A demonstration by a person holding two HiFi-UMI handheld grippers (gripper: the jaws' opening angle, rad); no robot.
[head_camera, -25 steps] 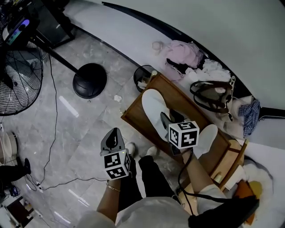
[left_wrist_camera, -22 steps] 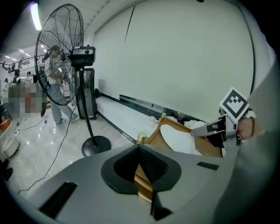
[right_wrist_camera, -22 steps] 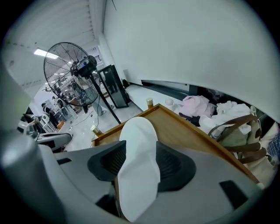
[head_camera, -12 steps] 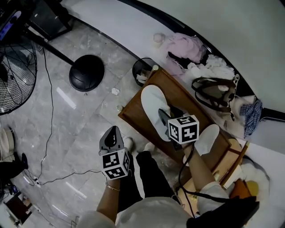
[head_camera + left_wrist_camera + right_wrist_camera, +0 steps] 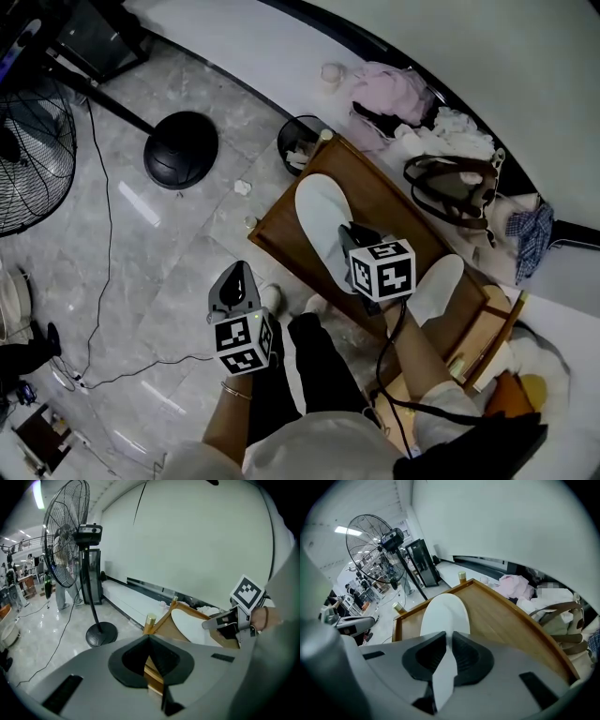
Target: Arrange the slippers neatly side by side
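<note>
Overhead, two white slippers lie well apart on the rimmed counter [image 5: 398, 216]: the first slipper [image 5: 323, 220] along its left edge with bare wood beside it, the second slipper [image 5: 436, 289] further right. Left hand-held gripper [image 5: 150, 637] view: jaws together, empty. Right hand-held gripper [image 5: 446, 644] view: jaws, just closing, pinch the first slipper's edge.

Bright even light, floor [image 5: 141, 223] glare, fisheye-warped edges.

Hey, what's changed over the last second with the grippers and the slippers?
The right gripper has just closed its fingers, and they now pinch the near end of the white slipper. The left gripper stayed off to the side over the floor. The second slipper and the gripped one lie where they were on the wooden tray.
</note>
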